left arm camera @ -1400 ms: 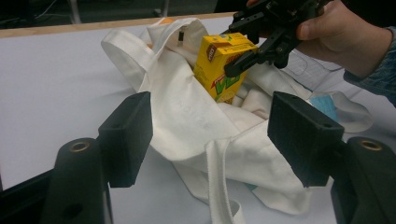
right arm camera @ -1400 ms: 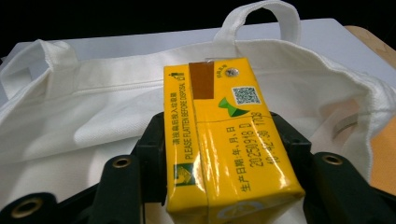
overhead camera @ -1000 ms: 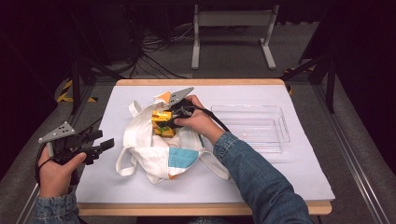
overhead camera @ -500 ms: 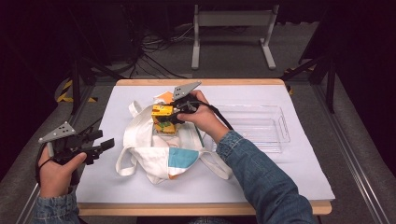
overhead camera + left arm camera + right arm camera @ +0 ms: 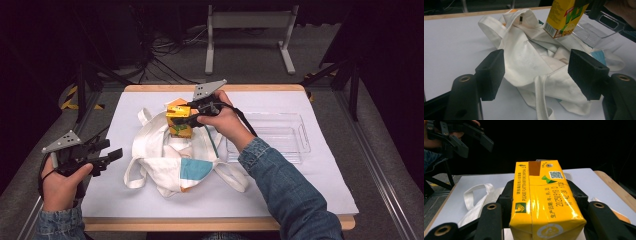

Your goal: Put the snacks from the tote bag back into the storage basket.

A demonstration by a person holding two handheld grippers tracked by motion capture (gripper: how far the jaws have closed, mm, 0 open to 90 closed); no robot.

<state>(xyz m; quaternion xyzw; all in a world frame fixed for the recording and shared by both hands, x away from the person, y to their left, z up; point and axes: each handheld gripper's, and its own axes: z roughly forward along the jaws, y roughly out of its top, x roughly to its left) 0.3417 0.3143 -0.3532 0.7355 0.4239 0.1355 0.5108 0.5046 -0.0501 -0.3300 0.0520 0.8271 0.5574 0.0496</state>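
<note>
The yellow drink carton, a glossy rectangular box with printed faces and a barcode, was pinched at its sides between the black jaws of the right gripper and hung clear above the white cloth bag, not touching it. In the right gripper view the carton lay lengthwise between the jaws, its folded seams facing the camera and a pad pressed to each flank. In the left gripper view its lower corner stood above the bag's crumpled mouth. The bag was soft woven cloth, creased and slack, with flat web handles looping toward the near and left sides and a blue printed patch on its near face. It lay about mid-table on the pale sheet covering the wooden table. A clear plastic tray, rigid, shallow and rectangular with rounded corners, sat to the right of the bag, just beyond the right forearm. The left gripper was held near the table's left edge, well apart from the bag, its jaws spread with nothing between them. Bare sheet lay open along the far edge, the right side beyond the tray, and the left between bag and left gripper.
</note>
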